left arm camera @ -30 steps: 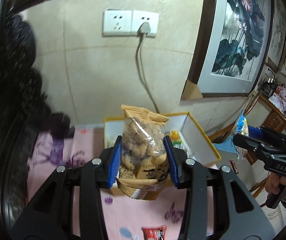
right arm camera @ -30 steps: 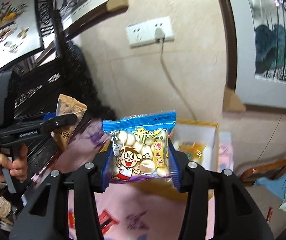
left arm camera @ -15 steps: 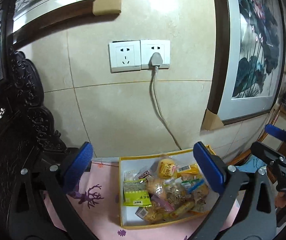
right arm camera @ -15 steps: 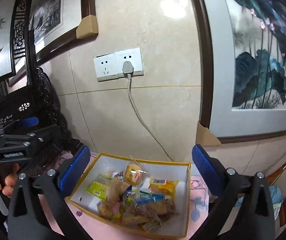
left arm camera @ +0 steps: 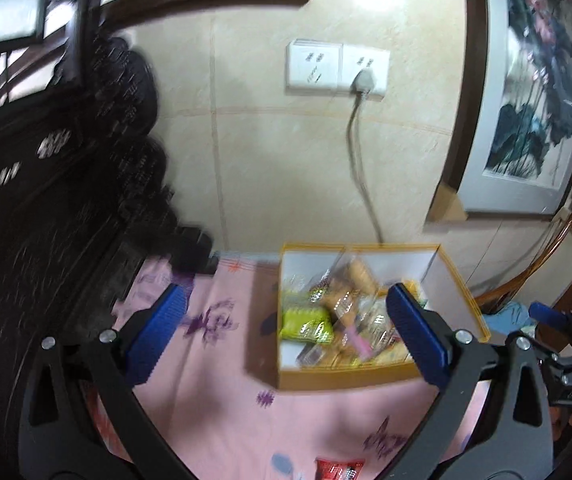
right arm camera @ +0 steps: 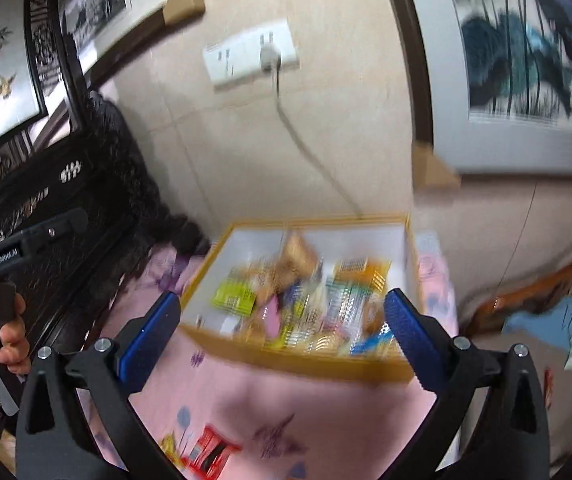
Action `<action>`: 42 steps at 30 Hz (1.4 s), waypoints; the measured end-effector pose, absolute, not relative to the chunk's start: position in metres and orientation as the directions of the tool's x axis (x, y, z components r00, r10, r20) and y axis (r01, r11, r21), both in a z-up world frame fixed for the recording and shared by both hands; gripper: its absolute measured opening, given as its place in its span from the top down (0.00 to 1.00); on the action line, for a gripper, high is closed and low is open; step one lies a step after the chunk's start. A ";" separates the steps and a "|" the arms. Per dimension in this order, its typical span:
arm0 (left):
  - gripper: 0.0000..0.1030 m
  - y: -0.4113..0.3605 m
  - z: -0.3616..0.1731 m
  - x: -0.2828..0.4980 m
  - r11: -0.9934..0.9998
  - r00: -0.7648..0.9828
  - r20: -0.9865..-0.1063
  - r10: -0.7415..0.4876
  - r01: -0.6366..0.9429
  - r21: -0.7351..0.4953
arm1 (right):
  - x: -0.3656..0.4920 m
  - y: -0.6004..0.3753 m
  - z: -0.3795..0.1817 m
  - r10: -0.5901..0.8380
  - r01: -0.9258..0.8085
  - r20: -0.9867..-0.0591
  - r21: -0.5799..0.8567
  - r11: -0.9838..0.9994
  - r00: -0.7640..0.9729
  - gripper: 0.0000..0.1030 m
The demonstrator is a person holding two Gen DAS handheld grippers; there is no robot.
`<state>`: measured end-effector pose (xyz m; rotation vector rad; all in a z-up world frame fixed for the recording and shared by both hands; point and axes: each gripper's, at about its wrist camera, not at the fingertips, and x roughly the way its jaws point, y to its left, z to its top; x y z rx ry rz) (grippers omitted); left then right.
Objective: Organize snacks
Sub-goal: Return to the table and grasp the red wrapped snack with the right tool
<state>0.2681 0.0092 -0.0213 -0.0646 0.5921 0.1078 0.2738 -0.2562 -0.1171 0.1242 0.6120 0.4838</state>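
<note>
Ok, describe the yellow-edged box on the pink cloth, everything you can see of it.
The box is a shallow, open-topped rectangle that looks like cardboard, with white inner walls and a yellow-orange rim and outside. It sits flat on the pink patterned tablecloth, its far side close to the tiled wall below the socket. Inside lies a loose heap of wrapped snacks, among them a lime-green packet at the left; motion blur hides the labels. No lid is visible. Neither gripper touches it.

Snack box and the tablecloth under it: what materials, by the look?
Snack box: likely cardboard, matte white inside, yellow-orange outside; thin flat walls, crisp folded edges. Tablecloth: probably woven fabric, matte pink with printed motifs; soft folds. Blur leaves both uncertain.
</note>
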 end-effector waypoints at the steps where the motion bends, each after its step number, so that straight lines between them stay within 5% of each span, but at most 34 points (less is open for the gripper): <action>1: 0.02 0.011 -0.029 0.263 0.991 0.812 -0.576 0.095 -0.133 -0.023 | 0.269 -0.254 -0.125 0.473 -0.394 -0.537 0.263 0.881 0.698 0.01; 13: 0.02 0.031 -0.119 0.202 0.965 0.607 -0.774 0.181 -0.263 0.019 | 0.230 -0.213 -0.201 0.456 -0.341 -0.711 0.313 0.887 0.535 0.01; 37: 0.02 0.075 -0.170 0.133 0.916 0.480 -0.861 0.165 -0.398 -0.046 | 0.234 -0.152 -0.290 0.351 -0.267 -0.897 0.281 0.922 0.267 0.01; 42: 0.02 0.083 -0.171 0.123 0.908 0.474 -0.864 0.168 -0.417 -0.053 | 0.239 -0.126 -0.308 0.315 -0.268 -0.915 0.247 0.931 0.253 0.10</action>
